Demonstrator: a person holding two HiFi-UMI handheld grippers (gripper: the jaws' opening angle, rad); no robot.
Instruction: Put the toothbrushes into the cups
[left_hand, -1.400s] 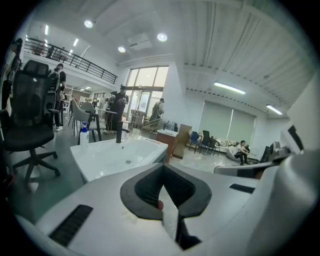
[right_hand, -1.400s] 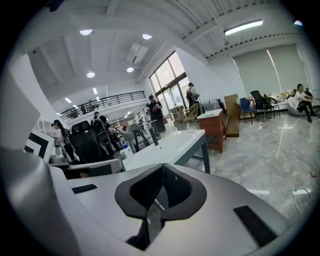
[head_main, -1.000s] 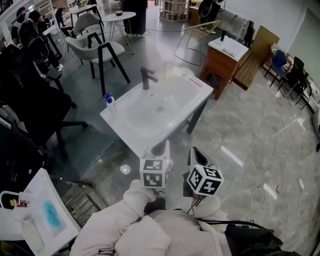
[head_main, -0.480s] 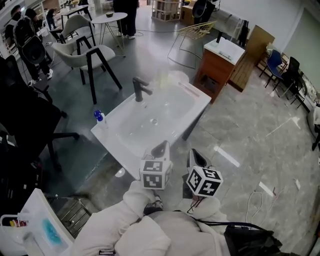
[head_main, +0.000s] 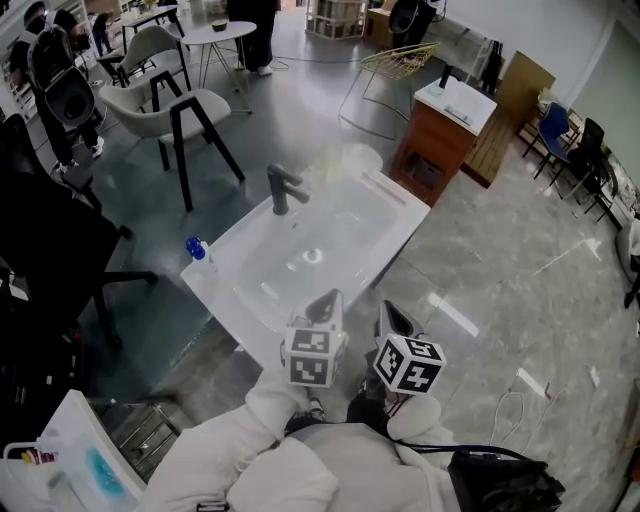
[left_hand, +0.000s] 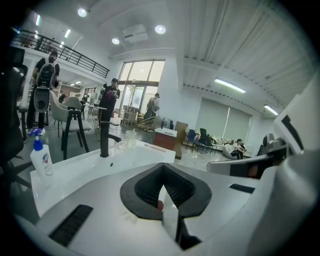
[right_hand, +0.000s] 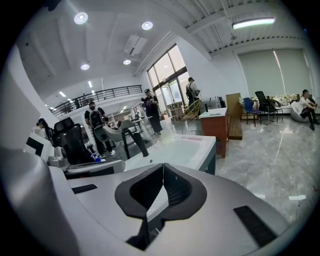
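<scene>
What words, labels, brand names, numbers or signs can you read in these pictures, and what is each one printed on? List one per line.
No text can be read in any view.
Pump bottle with the blue top: it carries a label, but the print is too small and blurred to read.
Marker cubes: black-and-white square patterns only, no letters or numbers.

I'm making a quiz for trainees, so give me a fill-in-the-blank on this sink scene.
The faucet on the sink is ____ in colour.
The bottle on the sink's corner has a ____ top.
The left claw and the right claw both have their jaws ____, holding nothing.
Missing words: black; blue; shut.
</scene>
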